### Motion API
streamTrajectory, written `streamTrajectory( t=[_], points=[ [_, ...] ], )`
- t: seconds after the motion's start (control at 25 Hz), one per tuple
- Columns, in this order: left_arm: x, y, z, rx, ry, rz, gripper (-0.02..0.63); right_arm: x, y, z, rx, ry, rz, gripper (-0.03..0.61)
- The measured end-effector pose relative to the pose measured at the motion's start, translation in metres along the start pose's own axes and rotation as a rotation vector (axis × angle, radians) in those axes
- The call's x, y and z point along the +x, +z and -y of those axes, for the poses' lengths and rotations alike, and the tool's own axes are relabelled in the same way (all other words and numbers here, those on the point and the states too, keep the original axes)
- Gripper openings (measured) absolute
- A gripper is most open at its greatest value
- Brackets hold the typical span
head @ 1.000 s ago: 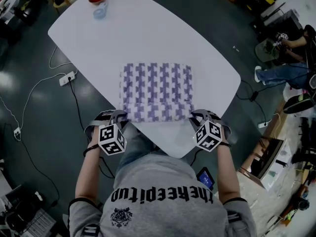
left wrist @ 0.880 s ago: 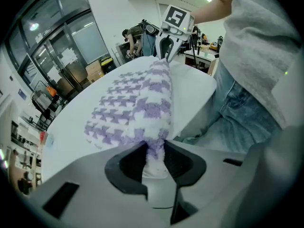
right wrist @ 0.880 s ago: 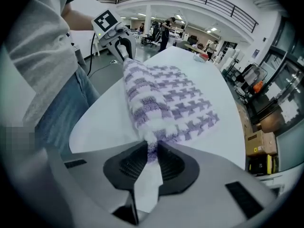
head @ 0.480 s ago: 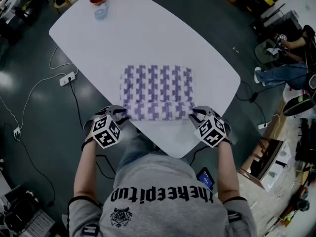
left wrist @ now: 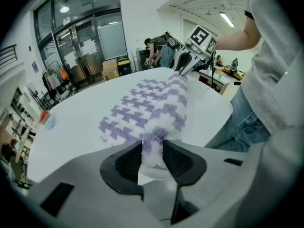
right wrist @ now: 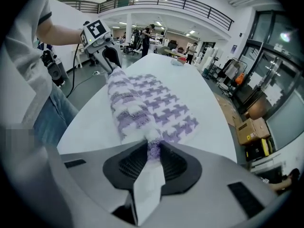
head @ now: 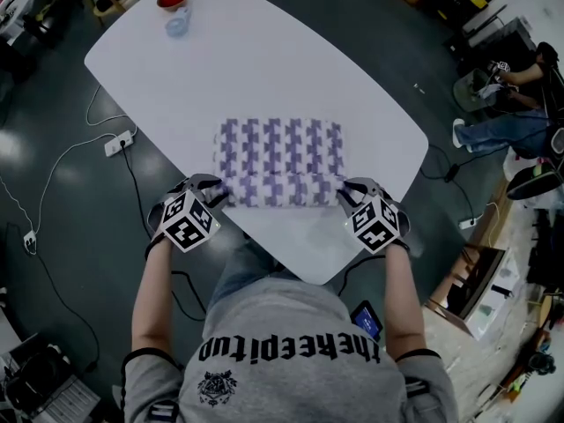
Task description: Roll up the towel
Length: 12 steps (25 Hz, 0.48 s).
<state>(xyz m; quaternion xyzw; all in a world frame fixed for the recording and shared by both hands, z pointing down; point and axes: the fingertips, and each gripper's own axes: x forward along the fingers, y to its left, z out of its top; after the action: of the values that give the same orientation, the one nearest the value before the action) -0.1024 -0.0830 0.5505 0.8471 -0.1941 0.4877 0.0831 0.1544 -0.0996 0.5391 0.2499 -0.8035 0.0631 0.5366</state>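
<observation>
White table (head: 264, 69); left claw (head: 218, 198), right claw (head: 345, 197) pitched steeply down, each clenched on the towel (head: 280, 152).

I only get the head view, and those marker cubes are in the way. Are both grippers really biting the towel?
Observer: Yes for the left gripper. Its own view shows the rolled end of the towel squeezed between its ribbed pads.
Operator: And the other one?
Observer: The right gripper pinches a thinner bit of cloth at its end of the roll.
Operator: Is there anything up high that I can't see?
Observer: A railed balcony shows far behind in the right gripper view.
</observation>
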Motion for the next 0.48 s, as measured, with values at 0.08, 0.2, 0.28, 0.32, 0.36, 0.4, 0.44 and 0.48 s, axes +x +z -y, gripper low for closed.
streamTrajectory(
  t=[0.08, 0.2, 0.28, 0.32, 0.36, 0.4, 0.44, 0.48],
  points=[
    [0.004, 0.000, -0.007, -0.008, 0.011, -0.003, 0.117, 0.005, 0.002, 0.006, 0.001, -0.013, -0.005, 0.069],
    [0.010, 0.001, -0.017, -0.013, 0.026, -0.012, 0.117, 0.012, 0.006, 0.014, -0.002, -0.027, -0.014, 0.069],
    [0.012, 0.003, -0.024, -0.016, 0.035, -0.019, 0.117, 0.015, 0.009, 0.019, -0.002, -0.035, -0.018, 0.069],
    [0.013, 0.003, -0.028, -0.019, 0.038, -0.021, 0.117, 0.017, 0.011, 0.022, -0.002, -0.039, -0.019, 0.069],
    [0.015, 0.004, -0.031, -0.021, 0.040, -0.024, 0.117, 0.019, 0.011, 0.024, -0.002, -0.042, -0.021, 0.069],
    [0.017, 0.004, -0.033, -0.023, 0.042, -0.025, 0.117, 0.021, 0.011, 0.026, -0.002, -0.045, -0.024, 0.069],
    [0.019, 0.004, -0.033, -0.025, 0.043, -0.027, 0.117, 0.023, 0.011, 0.027, -0.002, -0.048, -0.026, 0.069],
    [0.021, 0.004, -0.034, -0.028, 0.044, -0.028, 0.117, 0.024, 0.011, 0.028, -0.003, -0.052, -0.029, 0.069]
  ],
)
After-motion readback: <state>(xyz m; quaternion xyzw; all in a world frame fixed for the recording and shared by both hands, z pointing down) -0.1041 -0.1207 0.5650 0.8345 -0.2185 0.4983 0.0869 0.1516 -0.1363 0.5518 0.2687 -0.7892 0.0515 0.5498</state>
